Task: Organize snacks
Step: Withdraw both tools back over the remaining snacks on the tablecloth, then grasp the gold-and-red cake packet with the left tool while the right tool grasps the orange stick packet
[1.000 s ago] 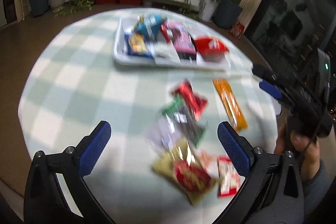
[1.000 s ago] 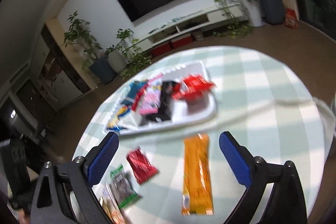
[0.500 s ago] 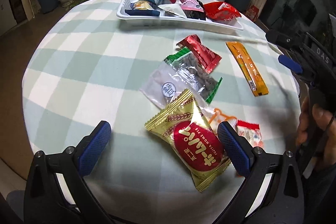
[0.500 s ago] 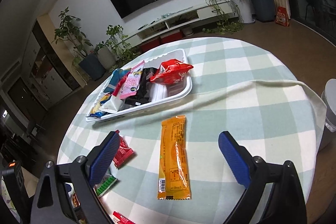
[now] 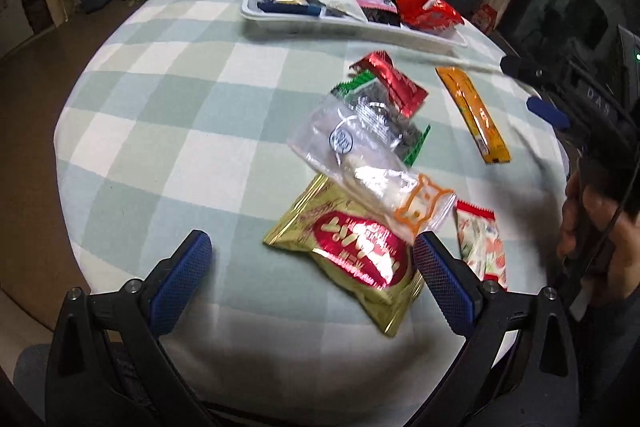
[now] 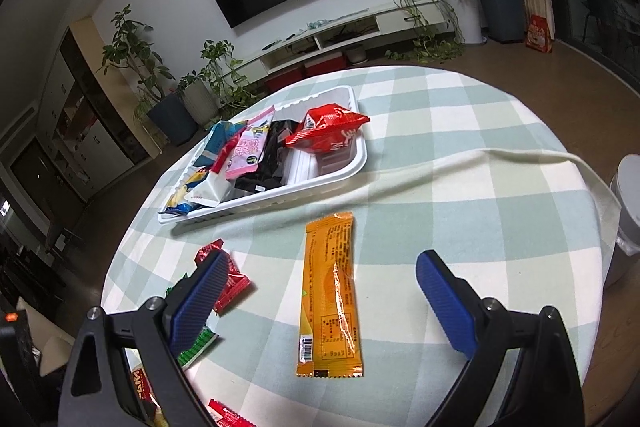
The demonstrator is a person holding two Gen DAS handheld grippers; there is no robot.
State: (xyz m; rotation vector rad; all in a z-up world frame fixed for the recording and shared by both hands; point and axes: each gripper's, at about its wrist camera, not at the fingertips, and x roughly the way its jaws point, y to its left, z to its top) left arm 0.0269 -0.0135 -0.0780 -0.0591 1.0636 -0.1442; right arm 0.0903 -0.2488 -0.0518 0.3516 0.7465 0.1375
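A white tray (image 5: 352, 23) (image 6: 344, 169) at the far side of the round table holds several snack packs. Loose on the checked cloth lie a gold and red bag (image 5: 352, 255), a clear zip bag (image 5: 360, 163), a green-edged pack (image 5: 384, 115), a red pack (image 5: 390, 83) (image 6: 232, 277), an orange stick pack (image 5: 474, 119) (image 6: 330, 291) and a small strawberry-print pack (image 5: 482, 247). My left gripper (image 5: 312, 283) is open, low over the gold bag. My right gripper (image 6: 320, 303) (image 5: 536, 87) is open, straddling the orange stick pack from above.
A white cord (image 6: 480, 159) runs across the cloth behind the orange pack. A grey bin (image 6: 624, 219) stands off the table's right edge. A person's hand (image 5: 592, 227) holds the right gripper. Potted plants (image 6: 168, 99) and a TV shelf line the far wall.
The left gripper has dropped closer to the gold bag and the loose snacks. The right gripper has moved nearer over the orange stick pack. Both stayed open.
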